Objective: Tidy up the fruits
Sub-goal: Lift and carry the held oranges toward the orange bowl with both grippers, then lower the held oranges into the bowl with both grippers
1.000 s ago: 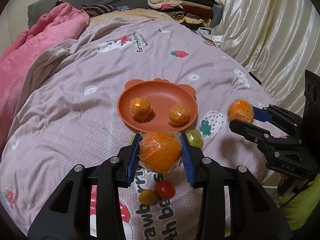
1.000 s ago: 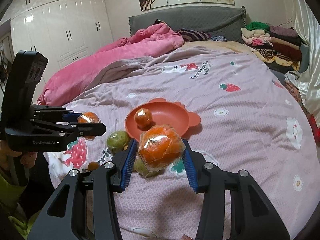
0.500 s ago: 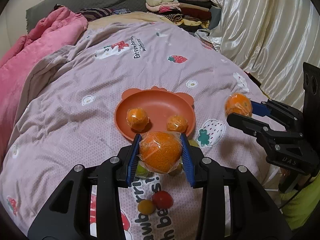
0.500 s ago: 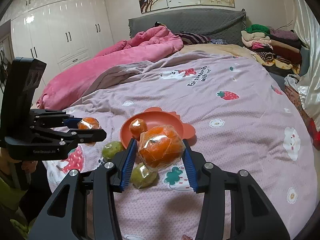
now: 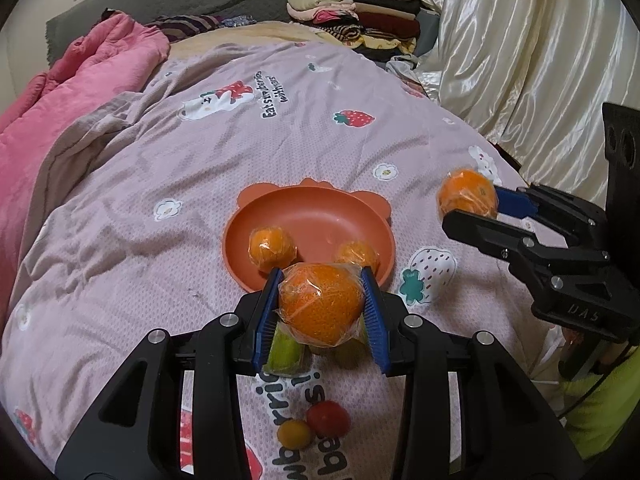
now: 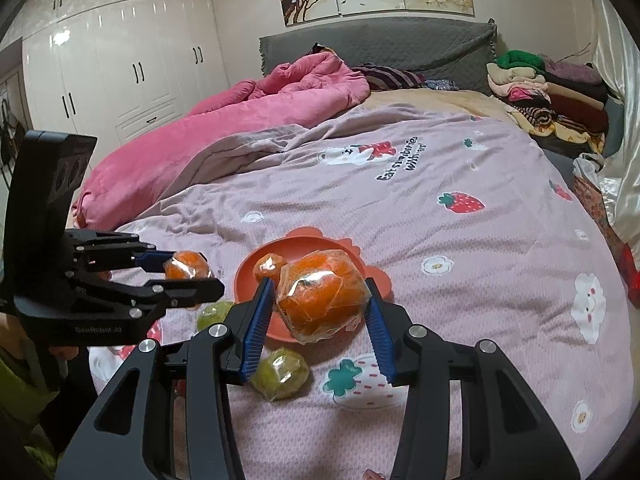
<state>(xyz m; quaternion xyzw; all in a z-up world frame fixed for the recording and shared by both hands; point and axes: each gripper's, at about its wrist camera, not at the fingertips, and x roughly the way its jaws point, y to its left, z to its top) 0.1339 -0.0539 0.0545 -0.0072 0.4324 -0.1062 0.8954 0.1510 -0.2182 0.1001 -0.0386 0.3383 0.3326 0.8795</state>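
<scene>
Bedroom scene, and the whole job sits on a bed under a lilac strawberry-print quilt (image 5: pixel 200 184), with a pink comforter (image 5: pixel 80 92) bunched along the far left and folded clothes (image 5: pixel 352 8) stacked at the far end.

Middle of the quilt: the orange bear-eared plate (image 5: pixel 320 216), the place where the fruit is gathering.

Both tools are loaded! The left gripper (image 5: pixel 321 280) has its jaws clamped on a large film-wrapped orange (image 5: pixel 320 308). The right gripper (image 6: pixel 320 286) has its jaws clamped on a second wrapped orange (image 6: pixel 322 296).

What has changed? Over the last second both have pushed forward. The left one's orange now overlaps the plate's near rim in its own view, and the right one's orange now hangs in front of the plate's near right side. I'd say two drops are about to happen, one from each side.

Already in the plate: two smaller wrapped oranges, one on the left (image 5: pixel 272 249) and one on the right (image 5: pixel 356 254).

Not yet sorted, on the quilt near the plate's near edge: two wrapped green fruits (image 6: pixel 282 374) (image 6: pixel 212 316). Nearer still lie a red cherry tomato (image 5: pixel 328 418) and a yellow one (image 5: pixel 294 434), touching or nearly so.

Writing now: the quilt lettering (image 6: pixel 402 160) reads "Eat strawberries with", the last word too small to make out. The left tool's body carries "GenRobot.AI" (image 6: pixel 98 330). The right tool's body shows "DAS" (image 5: pixel 580 314).
</scene>
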